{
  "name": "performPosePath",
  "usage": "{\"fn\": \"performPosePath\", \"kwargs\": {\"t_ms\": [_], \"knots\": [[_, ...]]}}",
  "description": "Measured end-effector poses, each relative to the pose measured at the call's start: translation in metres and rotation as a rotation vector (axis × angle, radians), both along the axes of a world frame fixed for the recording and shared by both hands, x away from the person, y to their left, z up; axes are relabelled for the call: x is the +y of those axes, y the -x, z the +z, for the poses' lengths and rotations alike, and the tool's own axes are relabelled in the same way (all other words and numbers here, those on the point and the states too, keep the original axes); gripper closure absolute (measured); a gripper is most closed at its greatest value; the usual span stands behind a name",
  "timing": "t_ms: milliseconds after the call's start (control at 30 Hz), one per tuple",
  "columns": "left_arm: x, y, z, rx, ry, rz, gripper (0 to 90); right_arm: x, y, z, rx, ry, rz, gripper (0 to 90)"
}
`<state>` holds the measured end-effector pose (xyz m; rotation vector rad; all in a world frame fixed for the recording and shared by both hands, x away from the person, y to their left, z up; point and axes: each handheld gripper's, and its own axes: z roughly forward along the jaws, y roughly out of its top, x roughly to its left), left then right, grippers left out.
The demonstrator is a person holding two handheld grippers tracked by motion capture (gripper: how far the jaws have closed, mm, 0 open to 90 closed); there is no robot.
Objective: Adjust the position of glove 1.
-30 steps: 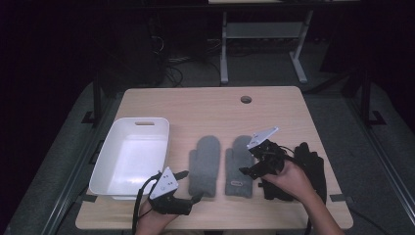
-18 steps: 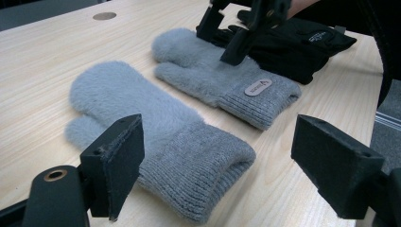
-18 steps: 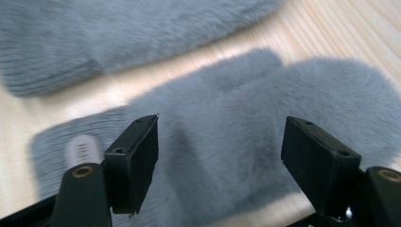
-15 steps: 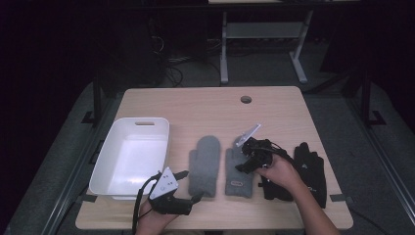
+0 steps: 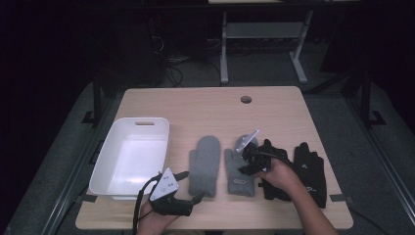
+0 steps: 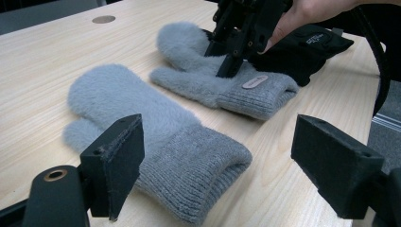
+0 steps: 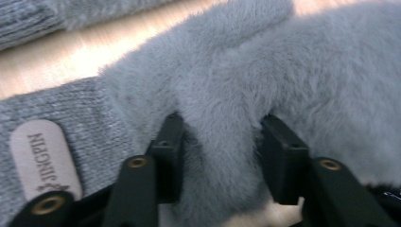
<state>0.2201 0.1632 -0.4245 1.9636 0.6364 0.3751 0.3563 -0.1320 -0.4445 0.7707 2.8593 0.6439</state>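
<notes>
Mittens lie side by side near the middle of the table (image 5: 205, 105), and the right gripper (image 5: 248, 161) has come down on the right mitten (image 5: 238, 171), its jaws just closing and now pinching a fold of the fuzzy body, likely to lift it. The left gripper (image 5: 188, 203), jaws spread, waits by the left mitten (image 5: 204, 164), beside the white bin (image 5: 129, 161).
</notes>
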Motion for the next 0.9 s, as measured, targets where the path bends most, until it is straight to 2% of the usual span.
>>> {"fn": "performPosePath", "kwargs": {"t_ms": [133, 167, 233, 333, 600, 900], "knots": [[0.000, 0.000, 0.000, -0.003, 0.001, 0.000, 17.7, -0.003, 0.001, 0.000, 0.028, -0.039, -0.013, 70.3], [0.001, 0.000, 0.000, -0.004, -0.001, 0.001, 17.7, -0.006, 0.000, -0.001, 0.039, -0.068, -0.023, 73.2], [0.001, 0.000, 0.000, 0.000, 0.000, 0.000, 17.7, -0.010, -0.001, -0.001, 0.064, -0.098, -0.048, 75.7], [0.001, 0.000, -0.001, 0.001, -0.001, 0.001, 17.7, -0.011, -0.001, 0.002, 0.079, -0.115, -0.063, 78.3], [0.002, 0.000, 0.000, 0.001, 0.005, 0.009, 17.7, -0.011, 0.005, 0.013, 0.057, -0.129, -0.059, 81.0], [0.003, 0.001, 0.002, -0.007, 0.008, 0.013, 17.7, -0.018, 0.012, 0.035, 0.036, -0.203, -0.081, 81.8]]}}
